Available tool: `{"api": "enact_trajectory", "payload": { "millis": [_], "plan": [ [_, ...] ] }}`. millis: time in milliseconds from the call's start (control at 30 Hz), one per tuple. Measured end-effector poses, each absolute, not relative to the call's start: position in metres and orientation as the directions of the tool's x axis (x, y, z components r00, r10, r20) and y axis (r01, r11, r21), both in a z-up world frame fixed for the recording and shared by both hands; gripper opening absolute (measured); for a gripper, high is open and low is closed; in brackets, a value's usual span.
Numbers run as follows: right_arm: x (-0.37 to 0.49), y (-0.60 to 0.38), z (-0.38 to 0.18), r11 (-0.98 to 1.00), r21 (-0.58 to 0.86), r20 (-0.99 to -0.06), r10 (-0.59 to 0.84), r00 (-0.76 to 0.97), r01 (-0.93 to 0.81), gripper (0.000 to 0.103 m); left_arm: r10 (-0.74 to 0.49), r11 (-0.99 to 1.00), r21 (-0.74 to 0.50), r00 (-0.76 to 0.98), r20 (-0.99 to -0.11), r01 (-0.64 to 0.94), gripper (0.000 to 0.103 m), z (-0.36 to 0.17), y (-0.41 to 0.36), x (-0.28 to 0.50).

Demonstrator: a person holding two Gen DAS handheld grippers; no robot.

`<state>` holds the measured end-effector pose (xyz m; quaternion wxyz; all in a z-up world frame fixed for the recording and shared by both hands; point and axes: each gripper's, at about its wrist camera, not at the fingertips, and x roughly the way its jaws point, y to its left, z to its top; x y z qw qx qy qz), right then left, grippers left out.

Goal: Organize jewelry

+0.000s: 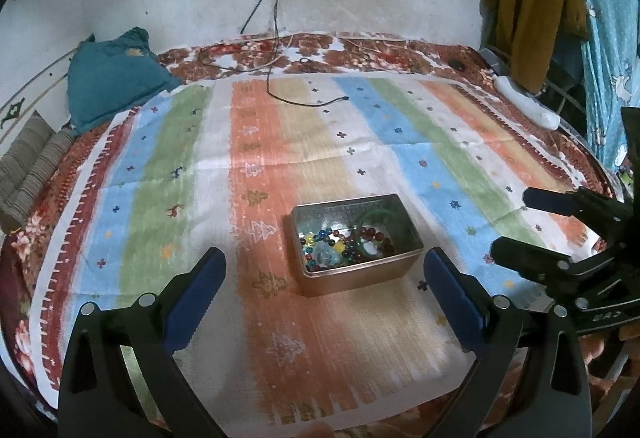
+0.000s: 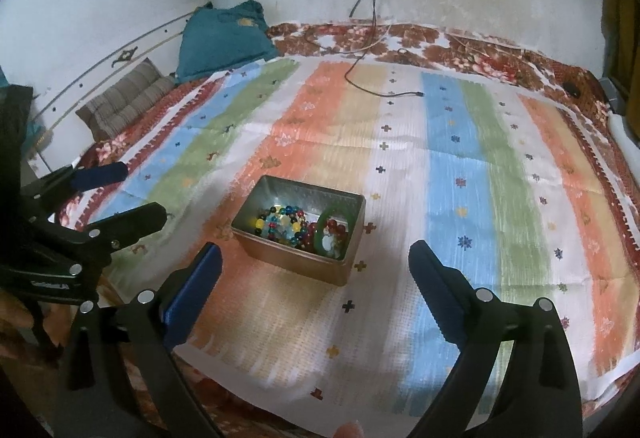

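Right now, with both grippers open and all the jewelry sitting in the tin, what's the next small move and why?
Probably ease the right gripper forward and down toward the green bangle in the metal tin. It stands against the tin's right wall, apart from the tangled bead bracelets, so it looks easiest to pick first.

1. My left gripper (image 1: 324,270): black angular plastic arms, blue fingers (image 1: 196,294), round silver screw heads along the linkages.
2. My right gripper (image 2: 314,264): same black frame; blue pad on one finger, serrated edge on the other.
3. White lettering on both bodies, illegible.
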<state>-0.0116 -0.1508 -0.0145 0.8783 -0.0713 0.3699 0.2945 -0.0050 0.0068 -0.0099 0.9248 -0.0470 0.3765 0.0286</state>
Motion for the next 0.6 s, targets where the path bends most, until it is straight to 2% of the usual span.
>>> {"api": "enact_trajectory", "payload": {
  "millis": [200,600],
  "plan": [
    [-0.02,-0.153,-0.012,0.811,0.1,-0.674,0.481,0.56,-0.576,0.096,0.043,0.996,-0.032,0.737,-0.675,-0.087,0.097,-0.008,0.002,-0.01],
    [-0.027,-0.159,-0.007,0.808,0.109,-0.639,0.503,0.581,-0.579,0.096,0.033,0.996,-0.042,0.756,-0.654,-0.079,0.097,-0.006,0.004,-0.014]
  ]
}}
